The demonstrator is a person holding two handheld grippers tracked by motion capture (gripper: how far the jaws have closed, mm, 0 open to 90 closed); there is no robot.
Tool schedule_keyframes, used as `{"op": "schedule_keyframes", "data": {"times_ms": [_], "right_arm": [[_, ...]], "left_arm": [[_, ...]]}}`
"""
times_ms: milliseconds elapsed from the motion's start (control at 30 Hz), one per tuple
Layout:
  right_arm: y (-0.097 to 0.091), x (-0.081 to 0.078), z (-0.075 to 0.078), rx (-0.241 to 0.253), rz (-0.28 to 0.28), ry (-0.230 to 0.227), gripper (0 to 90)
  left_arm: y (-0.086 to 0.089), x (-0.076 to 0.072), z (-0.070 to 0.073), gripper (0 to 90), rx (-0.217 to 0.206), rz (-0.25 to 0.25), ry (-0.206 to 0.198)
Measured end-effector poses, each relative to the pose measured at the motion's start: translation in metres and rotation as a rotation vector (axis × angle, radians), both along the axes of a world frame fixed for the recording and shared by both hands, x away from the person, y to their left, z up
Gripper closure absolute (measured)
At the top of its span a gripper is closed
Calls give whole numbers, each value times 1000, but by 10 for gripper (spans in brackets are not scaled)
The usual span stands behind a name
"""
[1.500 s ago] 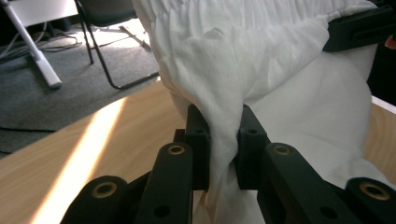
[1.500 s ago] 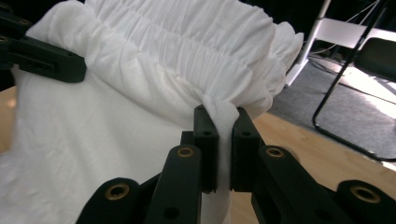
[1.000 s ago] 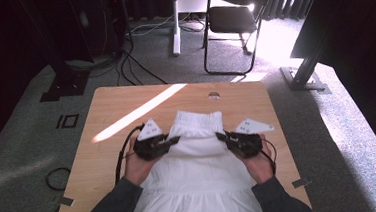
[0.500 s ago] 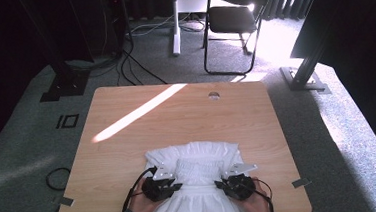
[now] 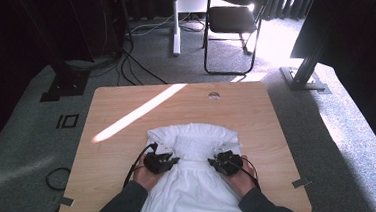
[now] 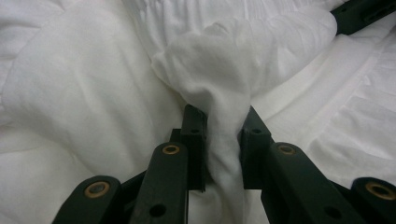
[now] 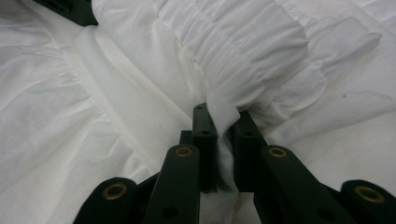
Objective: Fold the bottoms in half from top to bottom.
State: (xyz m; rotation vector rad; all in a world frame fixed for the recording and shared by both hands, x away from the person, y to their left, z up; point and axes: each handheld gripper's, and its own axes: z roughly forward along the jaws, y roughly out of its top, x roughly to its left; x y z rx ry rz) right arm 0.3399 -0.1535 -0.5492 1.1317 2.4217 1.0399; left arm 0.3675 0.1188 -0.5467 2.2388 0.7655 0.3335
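1. White garment (image 5: 193, 171), gathered and ruffled, apparently a dress or smocked top: lies flat on the wooden table (image 5: 128, 135), on the near half, its lower part running off the near edge between the person's forearms.

2. Left gripper (image 5: 161, 161): at about 9 o'clock of the garment's middle, jaws clamped on a bunched twist of the white cloth (image 6: 219, 116). The pinch sits at one side of the gathered band, likely so that side can be carried evenly with the other.

3. Right gripper (image 5: 226, 162): at about 3 o'clock of the garment's middle, jaws closed on a fold of cloth (image 7: 223, 126) just under the elastic ruching (image 7: 243, 60). The matched hold on both sides suggests a fold or a straightening of the upper part, judged from the symmetry.

4. Upper part of the garment: lies toward 12 o'clock from the grippers, short sleeves or frills spread to either side, so the cloth rests smooth rather than heaped.

5. Strip of sunlight (image 5: 136, 114): crosses the table toward 11 o'clock of the garment, clear of it.

6. Folding chair (image 5: 235, 22): stands on the carpet beyond the far edge, at 12 o'clock.

7. Hard to make out: the hem is cut off at the bottom of the high view; how many layers each pinch takes in is hidden by the jaws; white on white blurs the seams, so the garment's exact kind is uncertain.
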Motion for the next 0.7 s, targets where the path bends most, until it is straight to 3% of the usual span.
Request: {"op": "schedule_keyframes", "data": {"times_ms": [400, 700], "right_arm": [[5, 82, 2, 0, -7, -2, 826], [14, 133, 5, -3, -57, 4, 822]], "left_arm": [[-3, 63, 2, 771, 29, 93, -45], [-5, 100, 6, 770, 46, 181, -22]]}}
